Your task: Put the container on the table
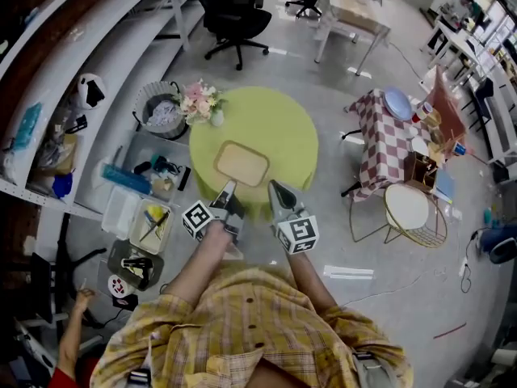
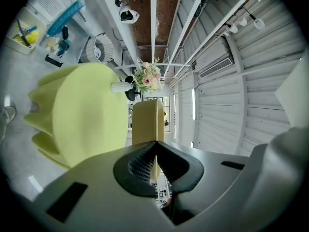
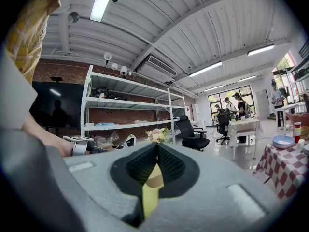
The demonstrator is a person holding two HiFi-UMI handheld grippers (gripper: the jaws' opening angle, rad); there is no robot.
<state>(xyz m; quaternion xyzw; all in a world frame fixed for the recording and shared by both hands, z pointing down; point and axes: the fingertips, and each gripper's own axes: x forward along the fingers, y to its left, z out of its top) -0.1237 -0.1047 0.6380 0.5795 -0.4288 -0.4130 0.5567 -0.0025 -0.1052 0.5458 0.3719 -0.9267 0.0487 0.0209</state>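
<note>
A shallow tan container (image 1: 241,163) lies on the round yellow-green table (image 1: 283,128), near its front edge. My left gripper (image 1: 229,191) is at the container's near left corner and is shut on its rim. In the left gripper view the container (image 2: 147,122) runs edge-on out from the closed jaws of the left gripper (image 2: 155,141), with the table (image 2: 87,115) beside it. My right gripper (image 1: 273,187) is at the table's front edge, just right of the container. In its own view the right gripper (image 3: 157,144) is shut, with only a yellow strip showing behind the jaws.
A vase of flowers (image 1: 202,102) stands at the table's left edge, with a wire basket (image 1: 160,107) beside it. Plastic bins (image 1: 149,225) lie on the floor at the left under white shelves. To the right are a checked table (image 1: 388,140) and a round wire stand (image 1: 408,208). An office chair (image 1: 234,14) stands behind.
</note>
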